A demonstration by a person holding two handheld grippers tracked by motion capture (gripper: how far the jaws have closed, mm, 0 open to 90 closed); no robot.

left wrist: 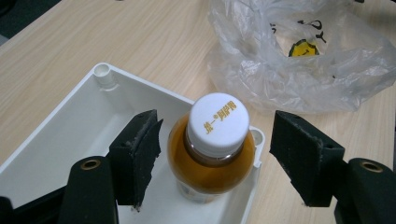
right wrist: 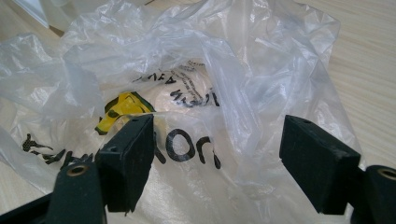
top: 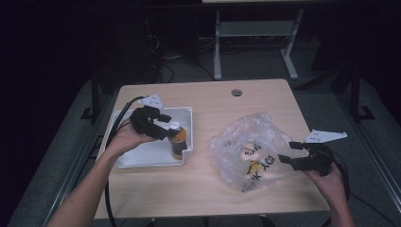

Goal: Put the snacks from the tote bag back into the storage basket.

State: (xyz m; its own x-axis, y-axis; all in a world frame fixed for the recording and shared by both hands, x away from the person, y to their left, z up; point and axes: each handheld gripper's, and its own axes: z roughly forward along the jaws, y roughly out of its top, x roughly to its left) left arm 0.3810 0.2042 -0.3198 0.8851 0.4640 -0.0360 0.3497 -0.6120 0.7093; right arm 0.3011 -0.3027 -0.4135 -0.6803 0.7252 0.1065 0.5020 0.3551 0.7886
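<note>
I saw the table (top: 208, 94) fill the middle of the high view. The bag (top: 250, 146) lay crumpled right of centre, the tray (top: 142, 158) left of centre. My right gripper (top: 295, 153) sat at the lower right beside the bag, jaws apart, nothing clamped. My left gripper (top: 165, 125) hung over the tray, jaws spread wide either side of the bottle (left wrist: 210, 158), pads clear of it. The bottle stood upright in the tray's corner nearest the bag.
</note>
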